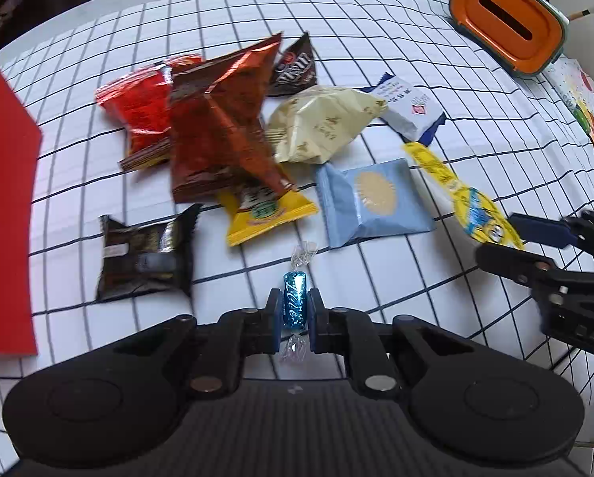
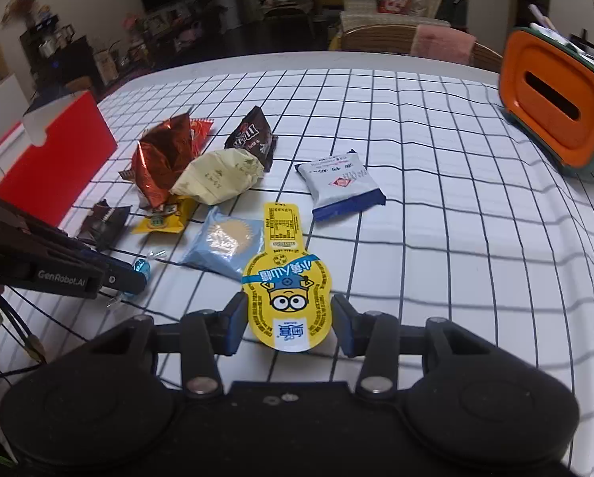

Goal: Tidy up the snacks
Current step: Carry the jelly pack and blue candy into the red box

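Observation:
My left gripper [image 1: 293, 318] is shut on a blue foil-wrapped candy [image 1: 294, 298], just above the checked cloth. It also shows in the right wrist view [image 2: 140, 268]. My right gripper [image 2: 287, 324] is open, its pads on either side of the round end of a yellow minion-print snack packet [image 2: 287, 294] that lies on the cloth; the packet also shows in the left wrist view [image 1: 462, 194]. A pile of snacks lies beyond: a red-brown foil bag [image 1: 217, 127], a cream bag [image 1: 321, 123], a light-blue packet [image 1: 372, 202] and a dark M&M's bag [image 1: 293, 67].
A red box [image 2: 58, 155] stands at the left on the checked tablecloth [image 2: 436, 198]. An orange-lidded container [image 2: 555, 111] stands at the far right. A white-and-blue packet [image 2: 338, 187], a yellow packet [image 1: 265, 214] and a dark brown packet [image 1: 146, 258] also lie there.

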A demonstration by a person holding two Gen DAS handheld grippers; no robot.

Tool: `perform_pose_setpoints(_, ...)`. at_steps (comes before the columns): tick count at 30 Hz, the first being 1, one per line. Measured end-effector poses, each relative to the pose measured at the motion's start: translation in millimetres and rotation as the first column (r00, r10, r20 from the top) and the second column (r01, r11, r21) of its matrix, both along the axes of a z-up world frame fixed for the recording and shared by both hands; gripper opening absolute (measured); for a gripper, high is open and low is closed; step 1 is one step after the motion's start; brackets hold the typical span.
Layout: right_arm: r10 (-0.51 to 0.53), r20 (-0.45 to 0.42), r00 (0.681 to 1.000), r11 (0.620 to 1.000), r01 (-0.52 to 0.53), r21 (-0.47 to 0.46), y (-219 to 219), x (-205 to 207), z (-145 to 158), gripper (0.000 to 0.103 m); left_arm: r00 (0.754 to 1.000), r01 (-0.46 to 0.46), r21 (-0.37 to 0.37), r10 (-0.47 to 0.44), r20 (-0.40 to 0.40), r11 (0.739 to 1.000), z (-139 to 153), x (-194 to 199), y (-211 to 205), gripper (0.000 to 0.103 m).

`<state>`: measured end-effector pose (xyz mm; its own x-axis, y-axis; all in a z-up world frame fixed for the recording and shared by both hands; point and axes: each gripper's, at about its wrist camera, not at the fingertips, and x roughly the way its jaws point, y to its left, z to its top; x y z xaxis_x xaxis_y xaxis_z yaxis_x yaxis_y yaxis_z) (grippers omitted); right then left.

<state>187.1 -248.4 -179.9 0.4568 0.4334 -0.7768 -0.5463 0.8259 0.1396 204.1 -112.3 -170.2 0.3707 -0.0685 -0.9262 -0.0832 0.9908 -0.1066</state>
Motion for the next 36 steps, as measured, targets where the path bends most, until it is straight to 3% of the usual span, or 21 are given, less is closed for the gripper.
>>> perform_pose_setpoints(7,-0.04,0.002,0.999,0.999,0.04,0.038,1.7,-26.0,23.0,0.044,0.999,-0.023,0.001,0.023,0.031,1.0,21.4,-18.4,12.8,0.012)
perform_pose_setpoints(16,-0.007,0.048,0.999,0.998,0.004,0.06,37.7,-50.5,62.1,0.044,0.997,-0.055,-0.009,0.056,0.056,0.998,55.8,-37.8,45.9,0.012)
perform_pose_setpoints(27,0.066,0.121,0.99,0.994,-0.075,0.074,110.0,-72.0,108.1,0.044,0.985,-0.088,0.007,0.086,0.148,0.996,102.9,-66.1,105.2,0.013)
perform_pose_setpoints(36,0.15,0.174,0.973,0.985,-0.162,0.06,189.4,-87.3,129.9,0.044,0.973,-0.131,0.025,0.123,0.197,0.991,122.9,-86.4,165.8,0.013)
